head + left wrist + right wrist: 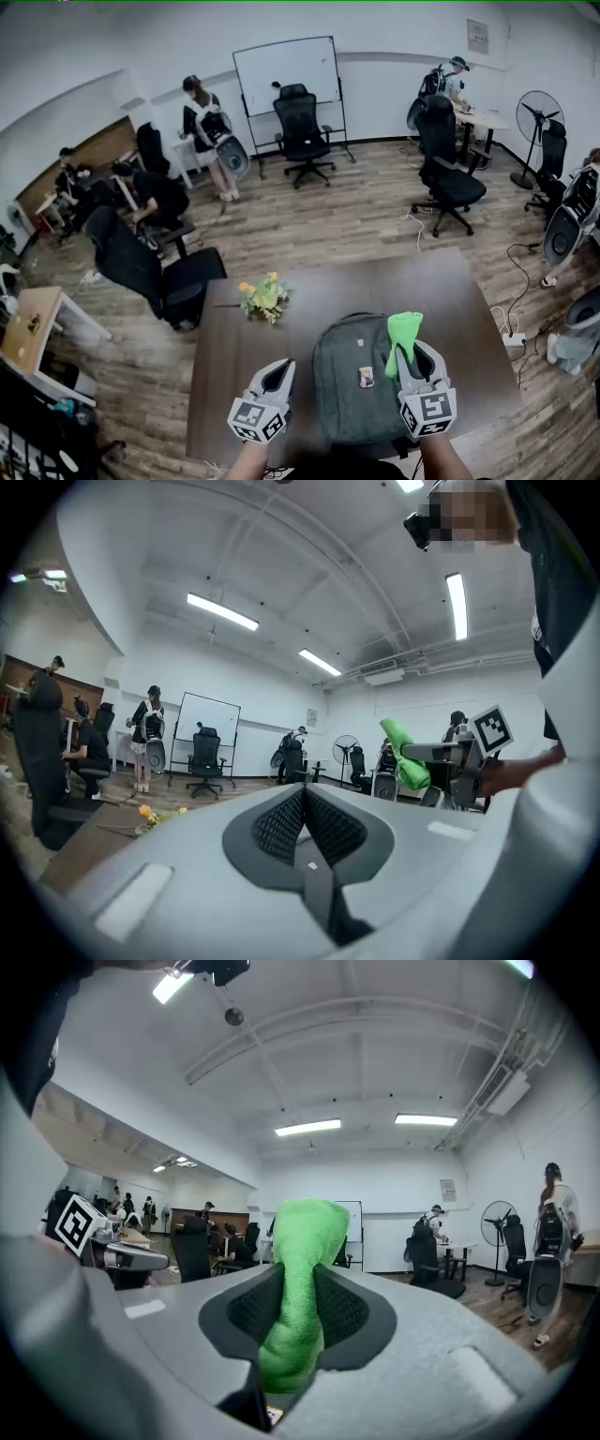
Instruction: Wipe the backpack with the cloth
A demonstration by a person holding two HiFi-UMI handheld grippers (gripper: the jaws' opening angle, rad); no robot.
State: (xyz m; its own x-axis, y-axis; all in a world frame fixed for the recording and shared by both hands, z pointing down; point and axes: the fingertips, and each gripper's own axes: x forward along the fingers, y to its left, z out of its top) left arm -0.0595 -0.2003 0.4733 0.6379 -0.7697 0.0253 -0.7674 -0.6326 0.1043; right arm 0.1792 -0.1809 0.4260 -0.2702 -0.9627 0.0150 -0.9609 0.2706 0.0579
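Wiping appears not yet begun. The right hand-held gripper [410, 354] clamps the green cloth [404, 330], seemingly held clear above the backpack [349, 389], which lies flat on the desk [234, 375] beneath it. The left hand-held gripper [278, 372], jaws pressed together on nothing, hovers beside the backpack's left edge. All the wiping is left.

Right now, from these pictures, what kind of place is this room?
Most likely a shared office or workroom: a standing whiteboard by the far wall, black swivel chairs across the wood floor, and people working at small desks along the sides.
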